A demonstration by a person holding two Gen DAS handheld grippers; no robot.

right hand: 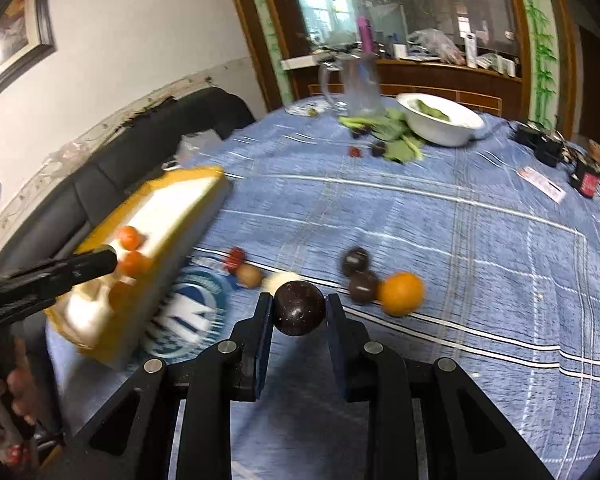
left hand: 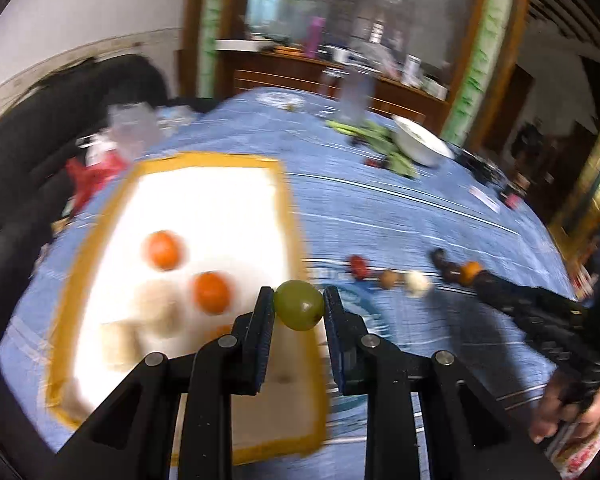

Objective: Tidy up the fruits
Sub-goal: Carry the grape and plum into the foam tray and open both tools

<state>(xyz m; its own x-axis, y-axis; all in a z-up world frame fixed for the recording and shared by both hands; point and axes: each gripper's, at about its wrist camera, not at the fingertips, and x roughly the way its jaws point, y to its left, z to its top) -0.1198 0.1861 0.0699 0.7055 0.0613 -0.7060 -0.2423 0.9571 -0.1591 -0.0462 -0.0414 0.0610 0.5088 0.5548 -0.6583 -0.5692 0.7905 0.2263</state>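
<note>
Nearest in the left wrist view, the left claw is clamped on a green fruit, its pads pressing both sides, held above the near edge of the tray. In the right wrist view the right claw grips a dark round fruit the same way, lifted clear of the worktop.

Just beyond the left claw, the yellow-rimmed tray with a white floor already holds two orange fruits and some pale pieces, too blurred to name. So sorting looks partly done, with two more fruits in hand and likely bound for the tray.

A little farther out, loose fruit still lies on the blue cloth: an orange touching a dark fruit, another dark one just behind, then a brown fruit, a red one and a pale one partly hidden behind the held fruit.

Far across the worktop, a white bowl sits among green leaves, with a few small dark and red fruits beside them. These remain to be gathered too, I judge.
</note>
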